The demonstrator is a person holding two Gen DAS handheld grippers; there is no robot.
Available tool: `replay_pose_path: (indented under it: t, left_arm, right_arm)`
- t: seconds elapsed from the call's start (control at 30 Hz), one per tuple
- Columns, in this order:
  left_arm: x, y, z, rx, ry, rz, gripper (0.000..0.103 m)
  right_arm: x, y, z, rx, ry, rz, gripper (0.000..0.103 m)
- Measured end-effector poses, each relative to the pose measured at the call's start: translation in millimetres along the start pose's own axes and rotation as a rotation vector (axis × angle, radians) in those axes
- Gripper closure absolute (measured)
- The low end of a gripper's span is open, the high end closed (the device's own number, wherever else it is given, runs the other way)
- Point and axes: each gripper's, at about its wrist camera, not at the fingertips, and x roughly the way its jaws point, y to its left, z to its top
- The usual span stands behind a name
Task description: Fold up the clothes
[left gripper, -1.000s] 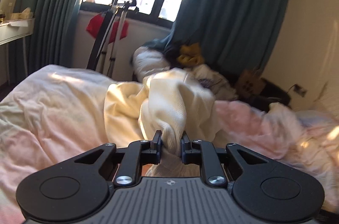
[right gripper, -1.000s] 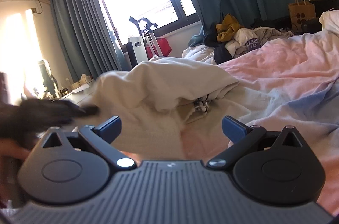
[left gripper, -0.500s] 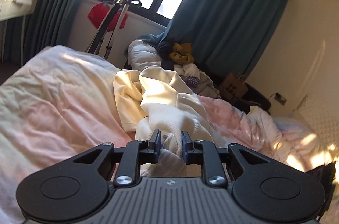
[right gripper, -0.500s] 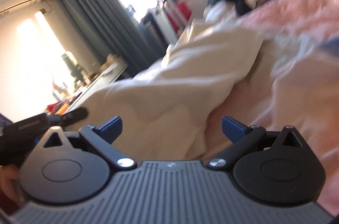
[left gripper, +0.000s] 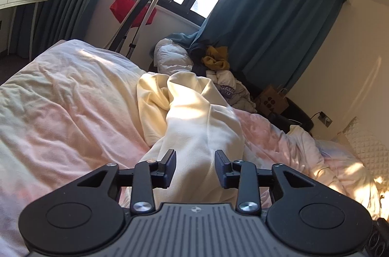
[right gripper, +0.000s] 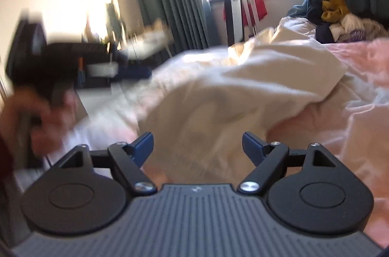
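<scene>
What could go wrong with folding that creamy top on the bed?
The left hand-held gripper is opening, and the cream top between its jaws no longer looks pinched, so that end may flop and undo the fold. The right hand-held gripper is closing over the cloth while its view is blurred; it might also pinch the pink blanket underneath.

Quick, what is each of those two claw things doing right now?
Left gripper: jaws opening, letting go of the cream garment between them.
Right gripper: jaws closing over the cream garment, not gripping it yet.
</scene>
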Motion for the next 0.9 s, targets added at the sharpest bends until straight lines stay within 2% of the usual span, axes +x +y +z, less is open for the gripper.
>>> replay_pose_path:
  t: [0.13, 0.2, 0.33, 0.4, 0.47, 0.5, 0.53, 0.6, 0.67, 0.7, 0.9]
  left_arm:
    - [2, -1, -2, 0.016, 0.010, 0.026, 0.060]
    - [3, -2, -3, 0.017, 0.017, 0.025, 0.060]
    - [3, -3, -4, 0.014, 0.021, 0.025, 0.059]
    - [3, -4, -4, 0.011, 0.016, 0.036, 0.058]
    - [2, -4, -4, 0.005, 0.016, 0.041, 0.058]
    - [2, -4, -4, 0.003, 0.015, 0.044, 0.058]
    - [1, -5, -4, 0.003, 0.012, 0.045, 0.058]
    - [-2, -8, -5, 0.010, 0.003, 0.046, 0.058]
    - [-4, -11, -6, 0.021, -0.008, 0.052, 0.057]
    - [-4, -12, -7, 0.026, -0.011, 0.054, 0.056]
    - [4, -17, -13, 0.055, 0.016, 0.067, 0.055]
  right_arm:
    - [17, -1, -16, -0.016, 0.191, -0.080, 0.022]
    - [22, -13, -21, 0.057, 0.264, -0.131, 0.023]
    - [24, -27, -26, 0.146, 0.286, -0.121, 0.032]
    - [28, -27, -27, 0.151, 0.290, -0.107, 0.046]
    - [33, -28, -26, 0.160, 0.279, -0.093, 0.059]
    - [31, -28, -24, 0.170, 0.256, -0.095, 0.067]
    - [30, -28, -22, 0.180, 0.230, -0.099, 0.070]
    - [29, -29, -19, 0.203, 0.166, -0.128, 0.085]
    - [23, -33, -19, 0.231, 0.105, -0.162, 0.087]
    - [21, -34, -19, 0.241, 0.081, -0.174, 0.091]
    - [5, -44, -15, 0.296, -0.015, -0.206, 0.093]
